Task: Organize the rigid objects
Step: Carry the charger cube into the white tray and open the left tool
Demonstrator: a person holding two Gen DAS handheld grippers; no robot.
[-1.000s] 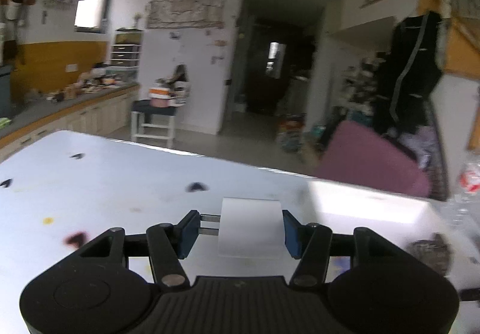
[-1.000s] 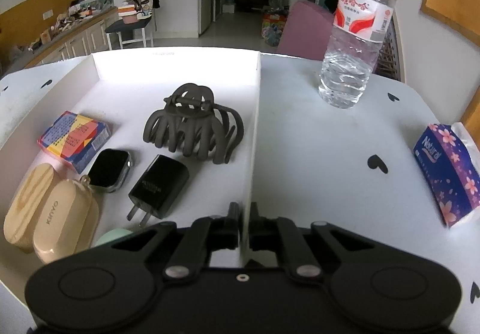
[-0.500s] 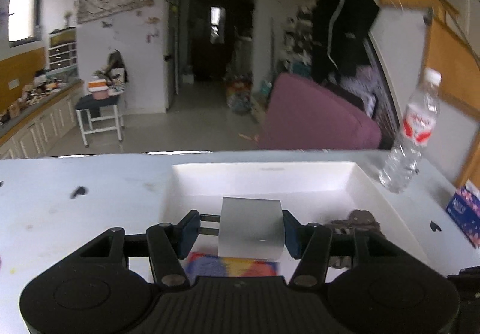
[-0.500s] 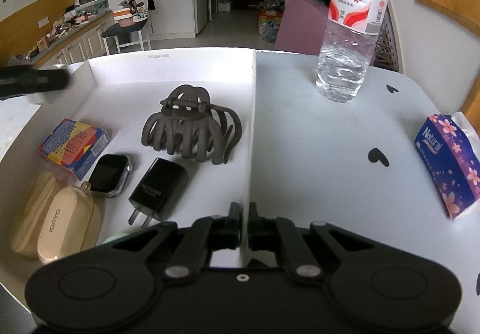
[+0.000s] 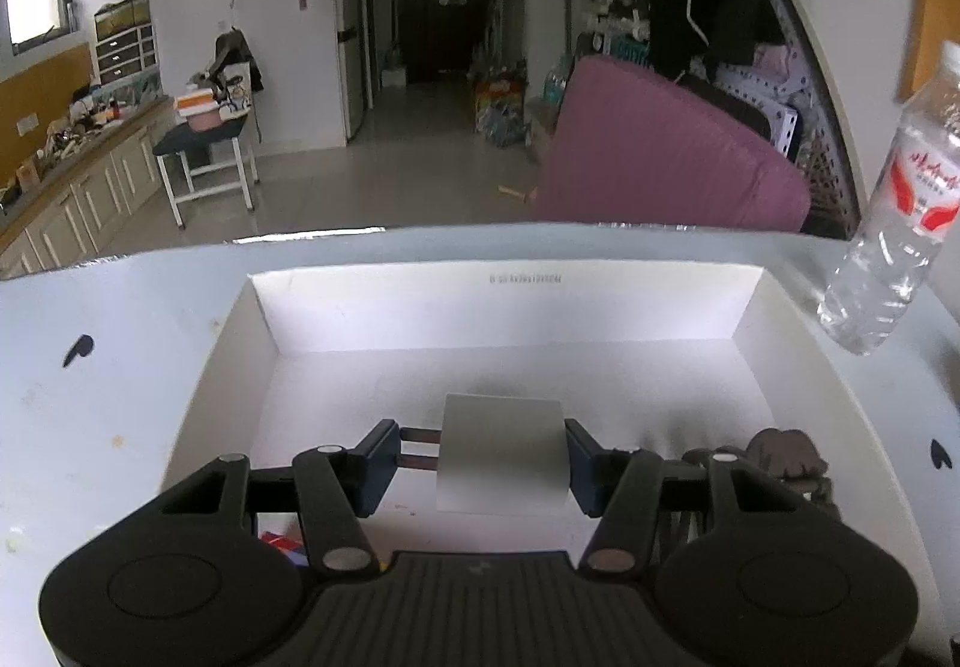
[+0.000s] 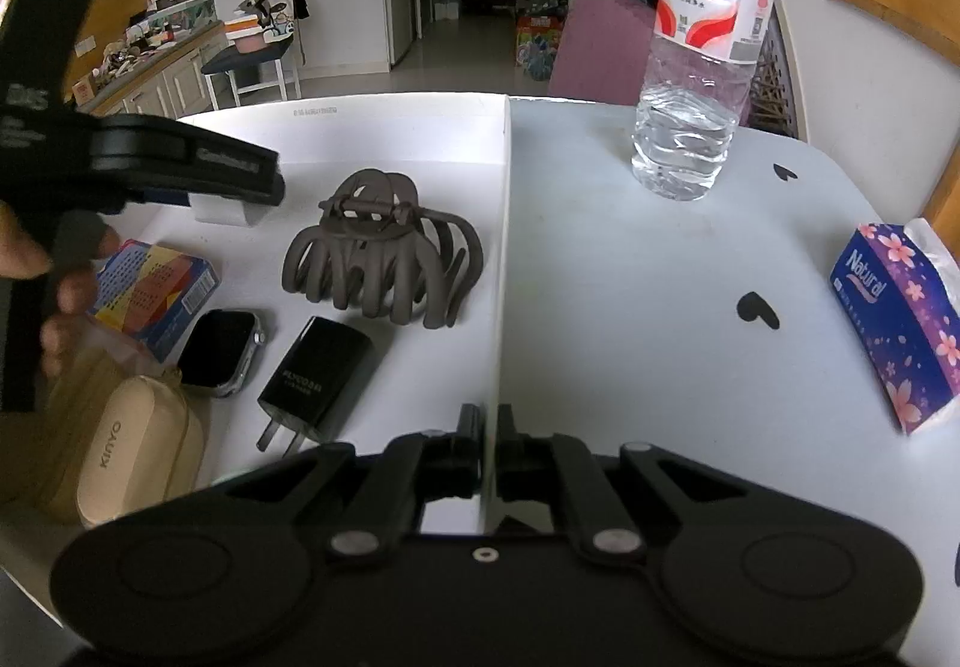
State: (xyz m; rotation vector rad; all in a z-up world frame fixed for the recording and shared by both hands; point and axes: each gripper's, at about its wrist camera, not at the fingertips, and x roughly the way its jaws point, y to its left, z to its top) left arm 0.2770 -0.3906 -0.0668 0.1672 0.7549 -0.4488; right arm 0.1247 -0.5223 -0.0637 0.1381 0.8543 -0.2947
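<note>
Jaws clamped both sides: left gripper (image 5: 503,454) carries white charger (image 5: 501,451) over box (image 5: 504,301), right gripper (image 6: 491,442) pinches its wall to steady it.

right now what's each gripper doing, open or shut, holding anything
Left gripper: shut on the white charger block, over the white tray.
Right gripper: shut on the tray's right wall.
</note>
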